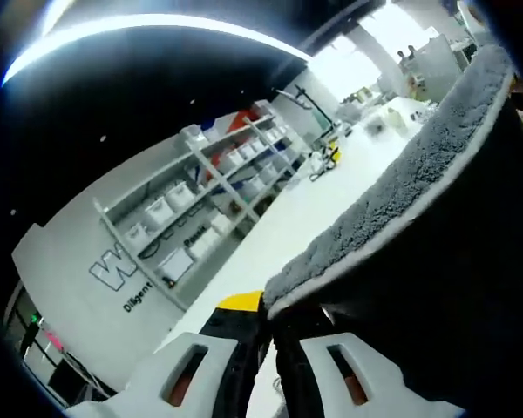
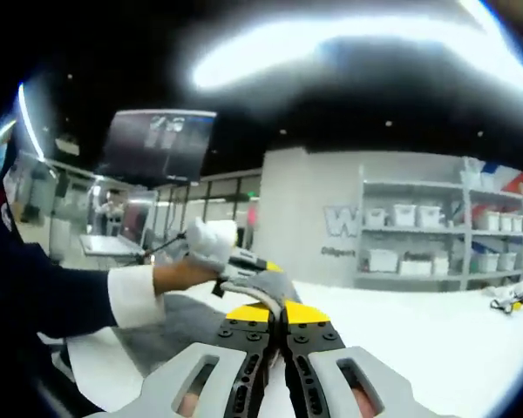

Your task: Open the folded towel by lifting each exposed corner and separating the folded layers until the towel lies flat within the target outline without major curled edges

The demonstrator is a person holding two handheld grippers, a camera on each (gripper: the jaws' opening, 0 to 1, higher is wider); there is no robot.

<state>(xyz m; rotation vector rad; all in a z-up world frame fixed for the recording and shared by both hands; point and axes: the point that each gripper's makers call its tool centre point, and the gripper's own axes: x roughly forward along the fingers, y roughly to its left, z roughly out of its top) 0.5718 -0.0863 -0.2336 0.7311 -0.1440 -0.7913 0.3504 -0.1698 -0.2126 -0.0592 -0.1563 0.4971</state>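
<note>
In the left gripper view, the left gripper (image 1: 270, 348) rises from the bottom with its jaws pressed together on the edge of the grey towel (image 1: 401, 183). The towel's plush edge runs from the jaw tips up and to the right, and its dark underside hangs beside the gripper across the right part of that view. Beyond it lies the white table (image 1: 305, 209), with white shelving (image 1: 218, 178) holding white bins against the wall behind.

In the right gripper view, the right gripper (image 2: 283, 326) has its yellow-tipped jaws drawn together; a fold of the same towel (image 2: 266, 287) sits just at their tips, and it appears pinched there, though the contact is hard to make out. The rest of the cloth drapes down to the left onto the table (image 2: 436, 331). A person's gloved hand (image 2: 205, 248) is just beyond the jaw tips.
</note>
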